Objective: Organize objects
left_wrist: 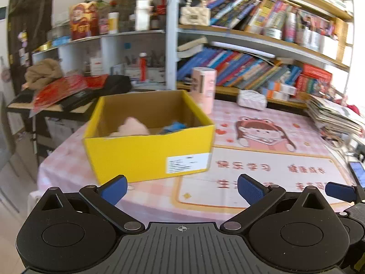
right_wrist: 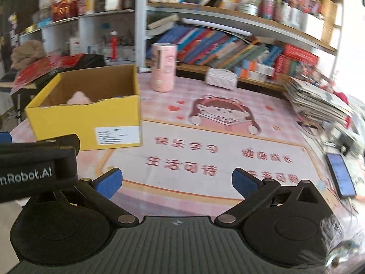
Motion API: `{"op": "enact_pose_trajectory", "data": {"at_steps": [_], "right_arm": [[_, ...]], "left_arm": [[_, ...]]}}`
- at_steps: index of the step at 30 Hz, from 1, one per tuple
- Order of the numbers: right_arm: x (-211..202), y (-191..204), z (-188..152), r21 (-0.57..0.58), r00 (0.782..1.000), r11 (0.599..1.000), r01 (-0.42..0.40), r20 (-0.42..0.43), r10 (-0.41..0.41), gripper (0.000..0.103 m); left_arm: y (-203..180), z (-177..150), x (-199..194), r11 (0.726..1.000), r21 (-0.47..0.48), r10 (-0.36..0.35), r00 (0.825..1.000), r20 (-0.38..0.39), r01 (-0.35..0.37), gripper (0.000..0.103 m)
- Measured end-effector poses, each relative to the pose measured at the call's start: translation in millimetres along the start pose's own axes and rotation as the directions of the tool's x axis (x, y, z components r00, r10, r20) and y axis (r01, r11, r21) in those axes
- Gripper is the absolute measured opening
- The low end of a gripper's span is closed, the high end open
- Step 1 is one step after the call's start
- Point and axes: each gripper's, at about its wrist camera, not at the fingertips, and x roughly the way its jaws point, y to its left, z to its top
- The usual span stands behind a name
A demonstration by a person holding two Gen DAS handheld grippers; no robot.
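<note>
— On the pink checked table cover (left_wrist: pixel 262 123), toward its left side, the yellow cardboard box (left_wrist: pixel 146 153) is sitting open-topped, with a white label (left_wrist: pixel 188 164) on its near wall. A soft pink thing (left_wrist: pixel 132 126) and a blue thing (left_wrist: pixel 174 126) are lying inside on the brown floor.

— And the grippers?

— The left gripper (left_wrist: pixel 181 188) is hovering just short of the box's near wall, its blue-padded fingers (left_wrist: pixel 115 188) spread as wide as they go, nothing between them and nothing touching. The right gripper (right_wrist: pixel 176 181) is standing just beside it over the printed mat, jaws equally wide and empty.

— Are they crowding each other?

— They are sitting close side by side; the left one's black body is showing at the left edge of the right wrist view.

— How much room is showing around the box?

— To its right the cover is lying bare across the cartoon girl print (right_wrist: pixel 224 116) and the red lettering. Farther back a pink cylinder (right_wrist: pixel 164 67) is standing upright near the box's rear right corner, with a white quilted pouch (right_wrist: pixel 220 77) beyond it. A slumping stack of magazines (right_wrist: pixel 317 102) is filling the right edge, and a lit phone (right_wrist: pixel 341 174) is lying flat near the front right.

— Behind all that?

— Shelves of slanting books (left_wrist: pixel 239 68) are lining the back.
</note>
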Motion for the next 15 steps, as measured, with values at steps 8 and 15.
{"op": "enact_pose_trajectory", "data": {"at_steps": [8, 15], "right_arm": [[-6, -30, -7, 0.056, 0.999, 0.997, 0.053, -0.006, -0.052, 0.103], [-3, -41, -6, 0.065, 0.998, 0.996, 0.060, -0.019, -0.059, 0.103]], "left_arm": [[-34, -1, 9, 0.996, 0.054, -0.064, 0.997, -0.039, 0.066, 0.103], [-48, -1, 13, 0.996, 0.059, -0.069, 0.996, -0.049, 0.072, 0.103]]}}
